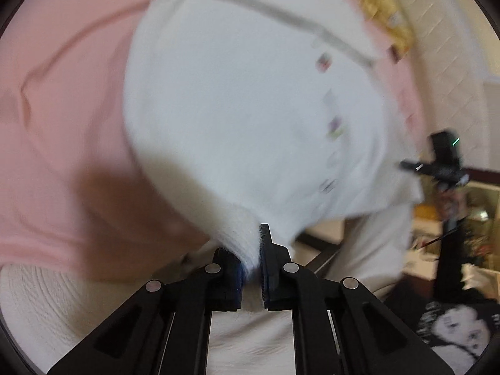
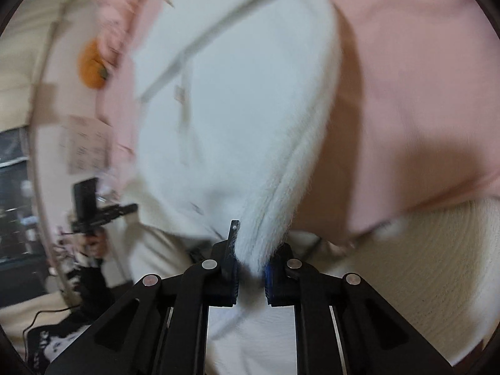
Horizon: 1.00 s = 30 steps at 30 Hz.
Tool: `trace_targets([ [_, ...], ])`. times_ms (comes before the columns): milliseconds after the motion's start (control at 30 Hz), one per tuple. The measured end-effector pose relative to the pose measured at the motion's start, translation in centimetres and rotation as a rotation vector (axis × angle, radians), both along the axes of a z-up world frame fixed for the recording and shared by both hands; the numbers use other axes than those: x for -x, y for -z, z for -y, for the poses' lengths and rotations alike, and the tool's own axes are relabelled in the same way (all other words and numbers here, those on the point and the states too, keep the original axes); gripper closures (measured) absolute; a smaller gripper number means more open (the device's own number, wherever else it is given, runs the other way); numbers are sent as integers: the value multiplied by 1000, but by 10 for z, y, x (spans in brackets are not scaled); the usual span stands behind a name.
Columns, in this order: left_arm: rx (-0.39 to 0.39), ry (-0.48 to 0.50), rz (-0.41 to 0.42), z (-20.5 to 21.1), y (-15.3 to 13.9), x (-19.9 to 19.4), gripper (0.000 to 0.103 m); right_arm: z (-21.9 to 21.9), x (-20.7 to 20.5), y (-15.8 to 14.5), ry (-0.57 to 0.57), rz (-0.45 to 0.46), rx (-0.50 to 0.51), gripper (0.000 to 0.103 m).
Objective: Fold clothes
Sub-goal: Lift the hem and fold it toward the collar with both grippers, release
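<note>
A white fuzzy garment (image 1: 237, 118) with a grey stripe and small coloured marks hangs stretched over a pink sheet (image 1: 56, 100). My left gripper (image 1: 251, 268) is shut on one bunched corner of it. In the right wrist view the same white garment (image 2: 237, 125) fills the middle, and my right gripper (image 2: 251, 268) is shut on another bunched ribbed corner. Each gripper shows in the other's view: the right gripper (image 1: 443, 165) at the right, the left gripper (image 2: 93, 209) at the left, held by a hand. Both views are blurred.
A cream woven surface (image 1: 47, 309) lies below the pink sheet. A black printed cloth (image 1: 459, 331) lies at the lower right. An orange pumpkin-like object (image 2: 92, 65) and a paper on the wall (image 2: 87, 147) show at the left. Cluttered shelves stand beyond.
</note>
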<state>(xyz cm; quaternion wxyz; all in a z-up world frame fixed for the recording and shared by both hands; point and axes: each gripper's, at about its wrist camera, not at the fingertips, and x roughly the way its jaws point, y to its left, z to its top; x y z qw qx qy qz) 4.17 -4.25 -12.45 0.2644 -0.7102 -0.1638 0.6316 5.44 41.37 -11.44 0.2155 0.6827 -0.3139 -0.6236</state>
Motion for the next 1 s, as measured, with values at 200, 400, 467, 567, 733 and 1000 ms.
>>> trace_targets([
  [200,-17,-115,-101,18,-17,46,94,-30,20,-27,169,-140,102,90],
  [400,-25,-290,-221,40,-30,95,94,-66,61,-54,260,-255,108,91],
  [467,-18,-344,-262,54,-39,115,94,-70,78,-64,275,-285,98,91],
  [567,10,-391,-317,66,-48,149,94,-77,110,-64,298,-290,85,91],
  [733,41,-432,-354,70,-53,215,94,-87,168,-56,335,-279,63,91],
  [1000,119,-419,-350,50,-33,314,94,-91,249,-21,378,-212,26,91],
])
